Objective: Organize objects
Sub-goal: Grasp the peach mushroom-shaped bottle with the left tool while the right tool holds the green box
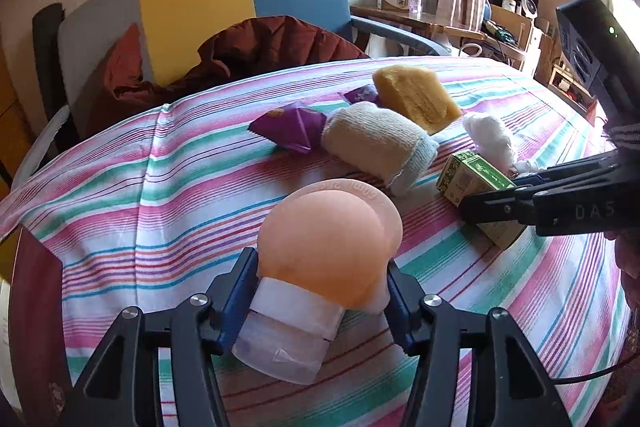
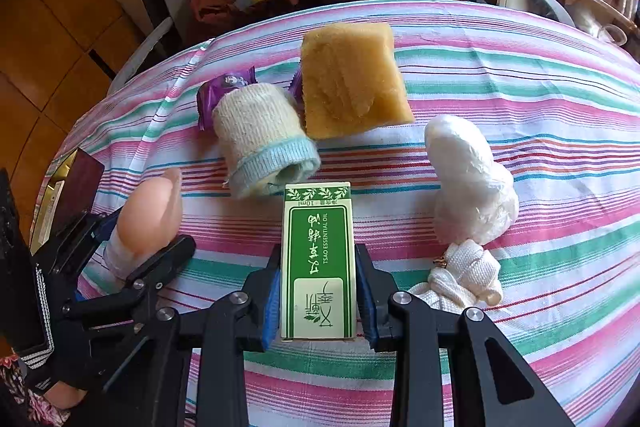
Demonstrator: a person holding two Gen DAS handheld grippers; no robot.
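Note:
A soft orange bottle (image 1: 324,247) with a white collar and clear cap lies on the striped tablecloth (image 1: 160,187). My left gripper (image 1: 320,291) is shut on it, its blue pads against the collar on both sides. From the right wrist the same orange bottle (image 2: 152,211) shows at the left, held in the left gripper (image 2: 148,239). My right gripper (image 2: 318,287) is shut on a green and cream essential-oil box (image 2: 318,259), pads on its long sides. The left wrist view has that green box (image 1: 468,175) at the right under the right gripper (image 1: 492,203).
Beyond the grippers lie a rolled cream sock (image 2: 260,135), a yellow sponge (image 2: 352,79), purple snack packets (image 2: 224,87), a white plastic wad (image 2: 468,179) and a knotted white strap (image 2: 464,275). A chair with a dark red jacket (image 1: 248,55) stands behind the table's far edge.

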